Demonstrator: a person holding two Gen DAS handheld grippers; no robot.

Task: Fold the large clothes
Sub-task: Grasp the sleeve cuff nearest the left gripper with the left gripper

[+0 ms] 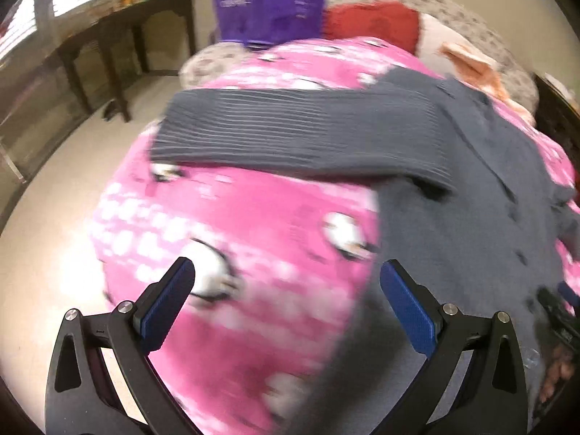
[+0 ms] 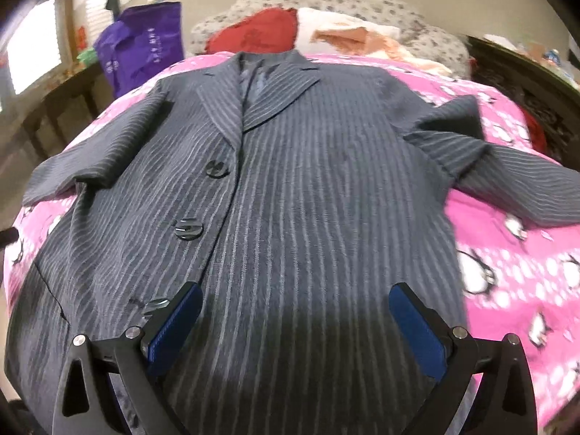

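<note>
A dark grey pinstriped suit jacket [image 2: 297, 195] lies face up, buttoned, on a pink penguin-print blanket [image 2: 514, 275]. Both sleeves are spread out to the sides. My right gripper [image 2: 295, 311] is open and empty, hovering over the jacket's lower front near its hem. In the left wrist view the jacket [image 1: 471, 224] lies to the right with one sleeve [image 1: 290, 134] stretched out to the left across the blanket [image 1: 235, 217]. My left gripper [image 1: 286, 282] is open and empty above the blanket, its right finger at the jacket's edge. This view is blurred.
A purple bag [image 1: 268, 0] and a red cushion [image 1: 373, 21] sit at the far end of the bed, with floral pillows [image 2: 326, 0]. A dark wooden table [image 1: 119, 36] stands by the window at the left. Beige floor [image 1: 54, 199] lies left of the bed.
</note>
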